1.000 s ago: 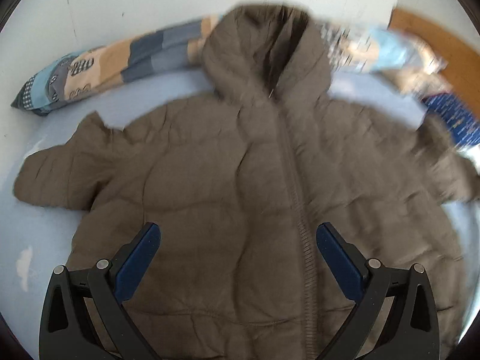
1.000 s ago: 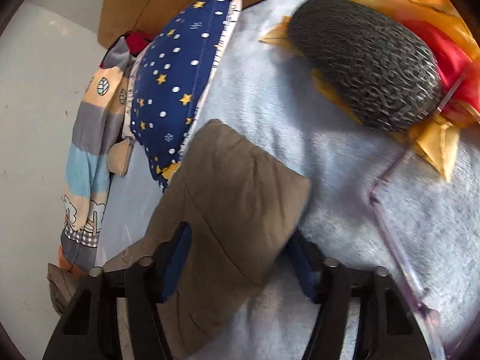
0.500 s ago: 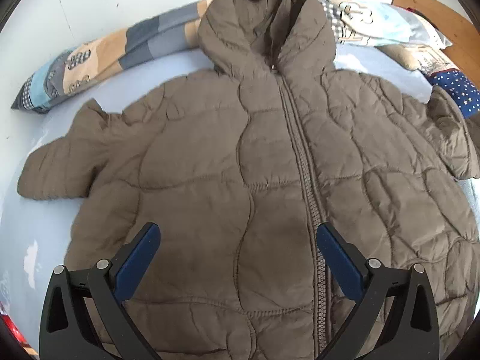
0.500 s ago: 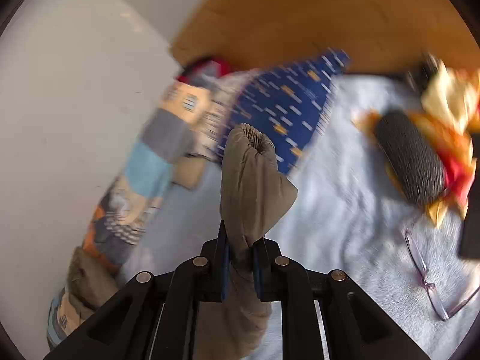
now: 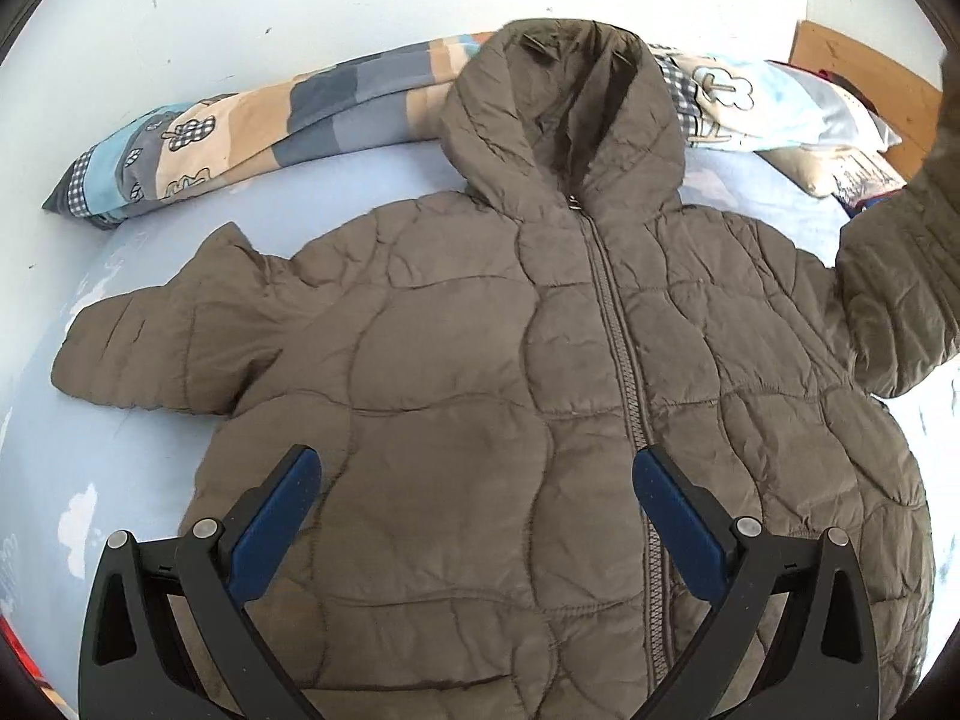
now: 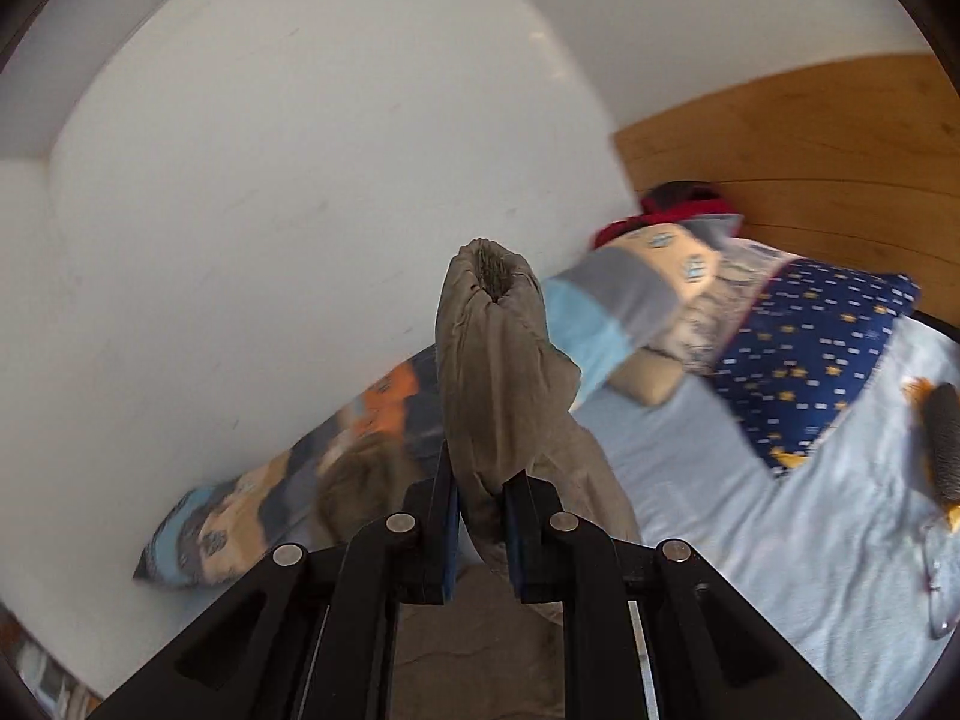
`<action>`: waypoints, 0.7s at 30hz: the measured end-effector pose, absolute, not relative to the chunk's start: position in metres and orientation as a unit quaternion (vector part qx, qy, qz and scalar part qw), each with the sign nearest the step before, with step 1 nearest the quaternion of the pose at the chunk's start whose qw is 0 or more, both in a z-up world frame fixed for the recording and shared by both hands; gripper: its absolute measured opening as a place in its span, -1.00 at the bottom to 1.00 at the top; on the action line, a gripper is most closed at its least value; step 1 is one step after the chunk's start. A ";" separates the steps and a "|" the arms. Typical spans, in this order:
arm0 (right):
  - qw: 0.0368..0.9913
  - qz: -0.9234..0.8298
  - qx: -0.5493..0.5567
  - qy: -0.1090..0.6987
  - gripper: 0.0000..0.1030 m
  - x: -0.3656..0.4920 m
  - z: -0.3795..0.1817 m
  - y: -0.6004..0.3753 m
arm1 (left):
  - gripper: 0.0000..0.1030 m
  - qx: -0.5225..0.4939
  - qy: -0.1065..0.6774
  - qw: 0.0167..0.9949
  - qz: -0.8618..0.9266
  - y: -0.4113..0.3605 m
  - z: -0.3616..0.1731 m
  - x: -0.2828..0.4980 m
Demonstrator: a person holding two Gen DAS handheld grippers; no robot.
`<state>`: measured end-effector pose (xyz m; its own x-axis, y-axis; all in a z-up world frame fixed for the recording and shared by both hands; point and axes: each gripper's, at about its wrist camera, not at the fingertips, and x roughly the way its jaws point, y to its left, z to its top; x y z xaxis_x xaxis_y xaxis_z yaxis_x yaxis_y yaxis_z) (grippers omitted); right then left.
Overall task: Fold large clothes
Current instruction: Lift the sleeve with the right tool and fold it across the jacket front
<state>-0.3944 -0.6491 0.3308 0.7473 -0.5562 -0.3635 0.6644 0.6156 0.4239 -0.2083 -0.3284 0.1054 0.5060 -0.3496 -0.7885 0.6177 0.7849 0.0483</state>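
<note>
A brown quilted jacket is laid front-up on the bed, zip closed, with the hood toward the wall edge and resting against a patchwork pillow.

Left gripper: the jaws are held wide apart above the lower front of the jacket. Nothing is gripped. The blue pads are seen over the fabric to either side of the zip; contact with the fabric cannot be confirmed.

Right gripper: the jaws are pressed together on the jacket's sleeve. The sleeve is pinched between the pads just below the cuff, and the cuff end is held clear of the bed, pointing up toward the wall. The rest of the sleeve is draped down from the jaws to the jacket body below.

In the left wrist view, the same sleeve is seen raised at the bed's right edge, while the other sleeve is laid flat toward the left edge.

A star-print pillow is placed near the wooden headboard, well apart from the jacket. A dark textured item and glasses are located at the far right of the bed.
</note>
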 end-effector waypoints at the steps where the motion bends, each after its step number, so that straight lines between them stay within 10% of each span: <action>1: 0.896 -0.335 0.273 0.101 -0.74 -0.386 0.332 -0.643 | 1.00 0.162 0.408 0.853 -0.283 -0.326 0.107 -0.208; 21: 0.918 -0.221 0.270 0.190 -0.74 -0.260 0.282 -0.571 | 1.00 0.123 0.413 0.864 -0.261 -0.290 0.119 -0.184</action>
